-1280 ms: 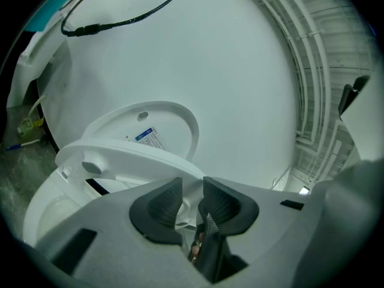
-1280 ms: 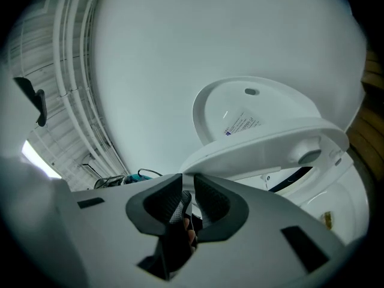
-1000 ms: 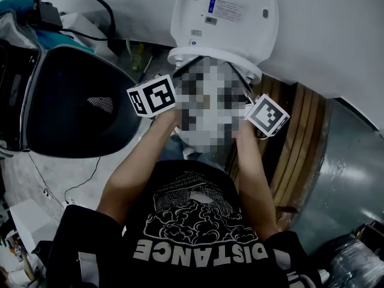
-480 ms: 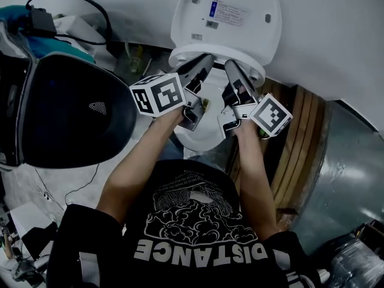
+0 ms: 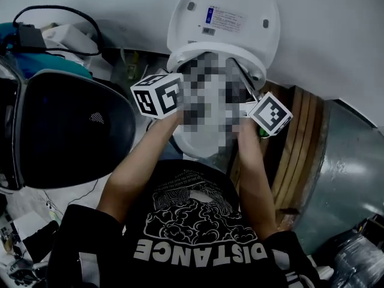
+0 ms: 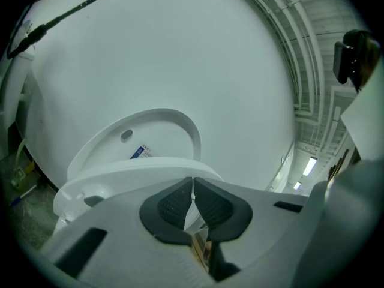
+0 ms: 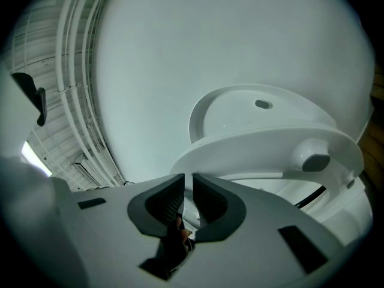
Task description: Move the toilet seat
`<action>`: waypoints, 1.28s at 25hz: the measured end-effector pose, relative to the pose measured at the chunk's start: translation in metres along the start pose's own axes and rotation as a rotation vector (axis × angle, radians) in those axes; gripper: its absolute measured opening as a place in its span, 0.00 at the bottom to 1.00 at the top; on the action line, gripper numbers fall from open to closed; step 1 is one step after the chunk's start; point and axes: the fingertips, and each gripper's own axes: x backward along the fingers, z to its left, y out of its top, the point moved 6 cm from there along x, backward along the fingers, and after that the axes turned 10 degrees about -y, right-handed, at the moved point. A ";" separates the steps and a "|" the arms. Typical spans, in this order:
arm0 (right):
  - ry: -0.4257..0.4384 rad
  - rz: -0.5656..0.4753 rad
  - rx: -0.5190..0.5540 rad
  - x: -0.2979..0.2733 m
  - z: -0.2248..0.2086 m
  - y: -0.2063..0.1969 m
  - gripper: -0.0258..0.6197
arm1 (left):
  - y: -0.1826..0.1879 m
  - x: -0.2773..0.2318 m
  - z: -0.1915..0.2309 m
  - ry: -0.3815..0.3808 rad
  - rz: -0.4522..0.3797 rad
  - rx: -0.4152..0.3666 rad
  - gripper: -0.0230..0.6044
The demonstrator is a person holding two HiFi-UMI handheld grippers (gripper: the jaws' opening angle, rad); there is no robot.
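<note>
Two grippers, one in each of my hands, reach level toward a white toilet set against a pale wall. At far left in the head view sits a large dark rounded shell (image 5: 72, 125). Next comes my left gripper (image 6: 192, 188), topped by its marker cube (image 5: 157, 95). Its jaws have just been closing and now stand all but together, with a hairline slit between the pads and nothing pinched in it. The tips sit at the front rim of the toilet seat (image 6: 135, 176); I cannot tell whether they touch it.

The seat is a white oval ring lying close to level in front of me. Its long axis runs from the wall toward me, rounded front end pointing at me. Behind it the lid (image 6: 144, 137) stands upright, label side facing me.

My right gripper (image 7: 188, 188) has also narrowed a little. Its jaws are a thin slot apart and grip nothing. This view shows the seat's underside and a bumper (image 7: 316, 161). Wooden planks (image 5: 303, 131) lie at right.
</note>
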 end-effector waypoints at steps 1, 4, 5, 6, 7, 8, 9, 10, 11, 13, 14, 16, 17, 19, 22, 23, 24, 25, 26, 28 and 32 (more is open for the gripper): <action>-0.014 -0.004 -0.008 0.001 0.001 0.001 0.12 | 0.002 0.000 -0.003 0.000 -0.001 -0.009 0.08; -0.026 -0.014 -0.001 0.003 0.008 0.006 0.12 | 0.008 -0.001 -0.010 -0.003 -0.005 -0.024 0.08; -0.020 -0.018 0.010 0.002 0.009 0.008 0.12 | 0.010 -0.002 -0.010 -0.004 -0.004 -0.028 0.08; -0.026 -0.020 0.010 0.000 0.008 0.010 0.12 | 0.012 -0.005 -0.009 -0.004 -0.003 -0.032 0.08; -0.046 -0.021 -0.002 -0.003 0.004 0.010 0.12 | 0.014 -0.008 -0.006 -0.004 -0.001 -0.035 0.08; -0.063 -0.021 -0.011 -0.006 0.001 0.011 0.12 | 0.016 -0.011 -0.003 -0.004 0.002 -0.038 0.08; -0.064 -0.024 -0.009 -0.010 0.000 0.012 0.12 | 0.018 -0.013 0.000 -0.004 0.004 -0.040 0.08; -0.050 -0.027 0.004 -0.015 0.001 0.014 0.12 | 0.020 -0.015 0.003 -0.005 0.006 -0.042 0.08; -0.033 -0.031 0.018 -0.019 0.002 0.016 0.12 | 0.022 -0.017 0.005 -0.007 0.007 -0.043 0.08; -0.053 -0.035 0.016 -0.022 -0.002 0.019 0.12 | 0.025 -0.022 0.008 -0.011 0.008 -0.045 0.08; -0.069 -0.037 0.014 -0.023 -0.005 0.020 0.12 | 0.026 -0.025 0.010 -0.012 0.009 -0.047 0.08; -0.072 -0.043 0.028 -0.027 -0.007 0.025 0.12 | 0.028 -0.032 0.012 -0.014 0.012 -0.053 0.08; -0.083 -0.045 0.031 -0.029 -0.009 0.027 0.12 | 0.029 -0.034 0.014 -0.014 0.013 -0.057 0.08; -0.112 -0.047 0.040 -0.032 -0.014 0.030 0.12 | 0.032 -0.040 0.017 -0.013 0.019 -0.064 0.07; -0.127 -0.057 0.066 -0.040 -0.015 0.038 0.12 | 0.039 -0.048 0.021 -0.014 0.031 -0.082 0.07; -0.131 -0.062 0.073 -0.042 -0.016 0.040 0.12 | 0.041 -0.051 0.023 -0.014 0.037 -0.091 0.07; -0.135 -0.066 0.080 -0.045 -0.017 0.043 0.12 | 0.043 -0.054 0.024 -0.015 0.043 -0.099 0.07; -0.140 -0.070 0.085 -0.048 -0.017 0.045 0.12 | 0.045 -0.057 0.026 -0.016 0.048 -0.107 0.07; -0.144 -0.073 0.090 -0.051 -0.018 0.047 0.12 | 0.047 -0.060 0.028 -0.018 0.053 -0.114 0.07; -0.151 -0.079 0.097 -0.055 -0.020 0.051 0.12 | 0.051 -0.065 0.031 -0.021 0.060 -0.123 0.07; -0.162 -0.092 0.107 -0.065 -0.024 0.059 0.12 | 0.056 -0.075 0.038 -0.025 0.071 -0.138 0.07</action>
